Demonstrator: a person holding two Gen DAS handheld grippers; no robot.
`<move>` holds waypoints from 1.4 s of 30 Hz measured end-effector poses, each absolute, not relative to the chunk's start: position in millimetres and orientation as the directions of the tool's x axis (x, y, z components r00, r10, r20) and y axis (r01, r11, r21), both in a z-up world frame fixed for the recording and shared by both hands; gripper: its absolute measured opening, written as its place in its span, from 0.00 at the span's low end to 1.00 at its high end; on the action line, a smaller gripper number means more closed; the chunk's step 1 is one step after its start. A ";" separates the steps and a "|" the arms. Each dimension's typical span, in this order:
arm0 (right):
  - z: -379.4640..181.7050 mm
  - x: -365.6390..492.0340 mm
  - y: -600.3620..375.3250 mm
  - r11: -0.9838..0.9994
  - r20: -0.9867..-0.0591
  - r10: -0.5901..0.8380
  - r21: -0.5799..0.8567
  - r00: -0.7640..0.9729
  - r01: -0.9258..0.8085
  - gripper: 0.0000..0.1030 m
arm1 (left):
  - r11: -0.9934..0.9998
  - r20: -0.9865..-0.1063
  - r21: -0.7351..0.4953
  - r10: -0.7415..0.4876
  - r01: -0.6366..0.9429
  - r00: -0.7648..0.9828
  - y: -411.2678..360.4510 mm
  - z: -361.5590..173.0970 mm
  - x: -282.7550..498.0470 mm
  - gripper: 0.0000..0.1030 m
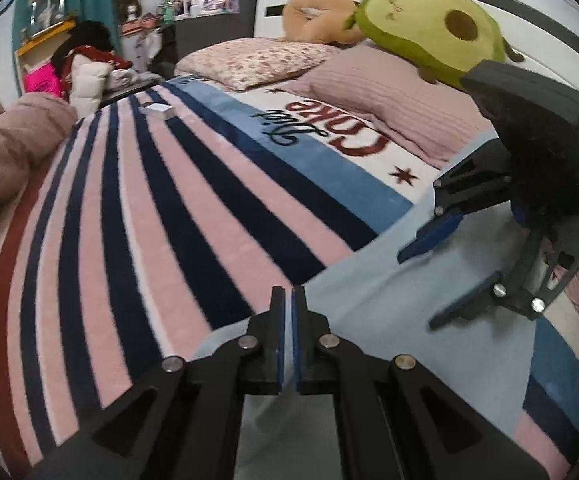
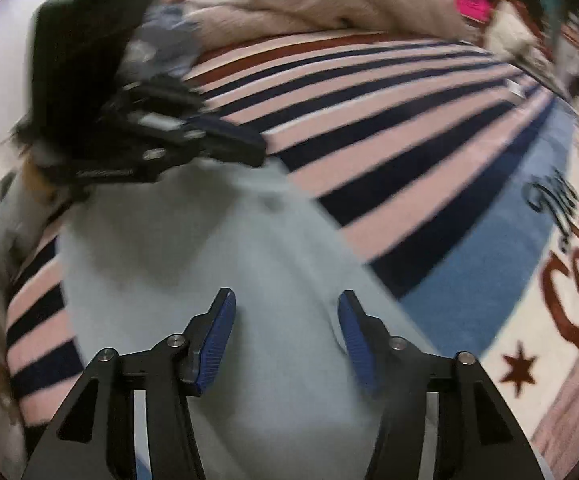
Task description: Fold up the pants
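Left hand-held gripper [image 1: 288,300] tilts steeply down toward the bed, its two fingers pressed flat together, and from its own camera I cannot tell whether any cloth is caught between them. Its tips sit right at the edge of the pale blue pants [image 1: 389,320], where that cloth meets the striped blanket [image 1: 149,220]. In the right wrist view this same gripper [image 2: 245,148] leans in from the upper left, its closed tip touching the far edge of the pants [image 2: 209,240].

The right hand-held gripper [image 2: 285,316] also points steeply down, hovering over the middle of the pants with its blue pads [image 2: 215,340] standing apart and nothing clamped between them. Seen from the left wrist camera, it [image 1: 429,280] comes in from the right side, fingers spread above the cloth.

The pants lie spread flat on the blanket near the bed's foot, well away from the pillows [image 1: 389,100] and the plush toys [image 1: 429,28] at the headboard end.
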State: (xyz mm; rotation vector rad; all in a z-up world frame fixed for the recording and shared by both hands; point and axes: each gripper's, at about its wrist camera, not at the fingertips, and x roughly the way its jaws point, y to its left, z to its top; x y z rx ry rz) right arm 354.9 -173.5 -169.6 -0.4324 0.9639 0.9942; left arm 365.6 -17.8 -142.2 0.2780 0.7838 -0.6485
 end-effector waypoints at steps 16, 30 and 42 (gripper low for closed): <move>-164.8 383.1 -191.3 0.701 -0.831 0.393 -0.007 0.394 -0.713 0.00 | 0.843 -0.727 -0.002 -0.371 0.538 0.578 -10.3 -139.3 367.9 0.22; -71.7 280.4 -312.9 0.972 -0.731 0.208 0.080 0.650 -0.221 0.58 | 0.929 -0.608 -0.074 -0.331 0.363 0.722 -14.9 -70.7 328.0 0.78; -63.8 206.8 -458.2 0.914 -0.691 -0.206 0.117 0.693 0.388 0.67 | 0.948 -0.619 -0.135 -0.307 0.287 0.723 11.7 -97.4 316.9 0.78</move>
